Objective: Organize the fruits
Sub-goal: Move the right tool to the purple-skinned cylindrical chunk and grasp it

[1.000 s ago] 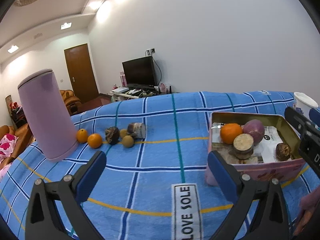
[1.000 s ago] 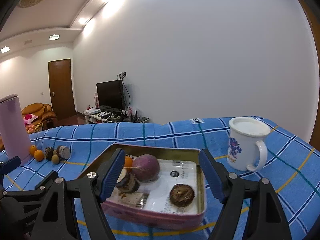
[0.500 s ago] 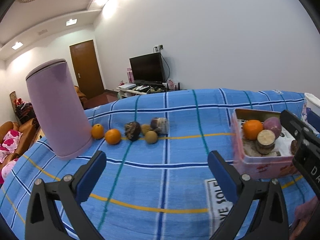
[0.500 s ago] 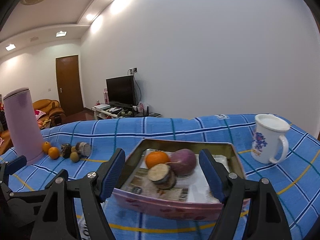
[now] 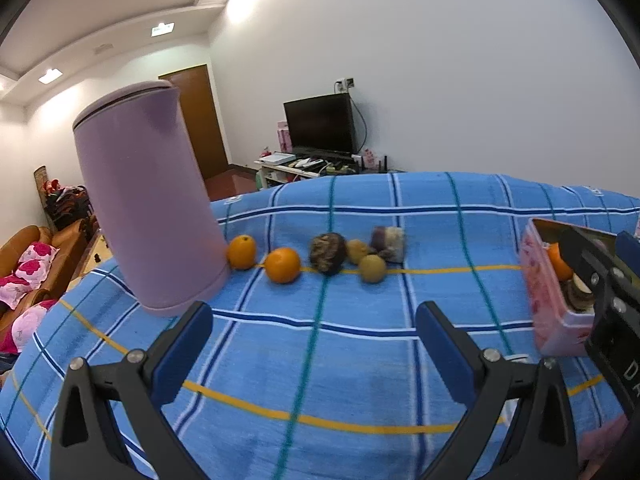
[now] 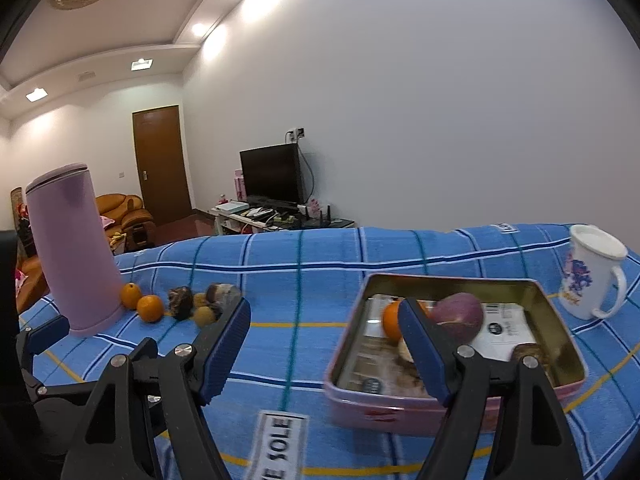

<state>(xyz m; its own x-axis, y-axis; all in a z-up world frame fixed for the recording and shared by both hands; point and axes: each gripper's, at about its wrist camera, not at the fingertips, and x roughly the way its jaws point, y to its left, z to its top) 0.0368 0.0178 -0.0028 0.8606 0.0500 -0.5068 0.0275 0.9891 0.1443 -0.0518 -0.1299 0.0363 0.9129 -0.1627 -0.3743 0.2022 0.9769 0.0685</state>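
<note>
Vs a second ago: both wrist views pan left. In the left view the pink tin (image 5: pixel 550 304) goes from centre-right to the right edge, half hidden behind the right gripper's frame, and the loose fruit row comes to centre. In the right view the tin (image 6: pixel 452 404) goes from centre to the right side, and the lilac canister (image 6: pixel 74 248) is now fully in frame. Nothing on the cloth changes place, jaw gaps unchanged.

Counts:
- loose fruit on the blue plaid cloth (image 5: pixel 360 364), in a row just right of the canister (image 5: pixel 148 200): 2 oranges (image 5: pixel 241 252) (image 5: pixel 283 265), 1 dark rough fruit (image 5: pixel 328 253), 2 small brownish-yellow ones (image 5: pixel 372 268) (image 5: pixel 357 251), 1 purple-white cut chunk (image 5: pixel 389 240). 6 total.
- in the tin: 1 orange (image 6: pixel 390 320), 1 purple round fruit (image 6: pixel 458 314), 1 cut brown piece partly behind the finger (image 6: pixel 405 350), 1 dark round item at the near-right corner (image 6: pixel 528 350), blurred. 4 visible.
- 1 canister, 1 tin, 1 white mug (image 6: pixel 592 272) right of the tin.

Pose:
- left gripper (image 5: pixel 314 340): jaws apart, nothing between them, above bare cloth in front of the fruit row, aimed forward and slightly down.
- right gripper (image 6: pixel 324 340): jaws apart, empty, above the cloth between row and tin; its right finger overlaps the tin's left half in view, contact can't be confirmed.
</note>
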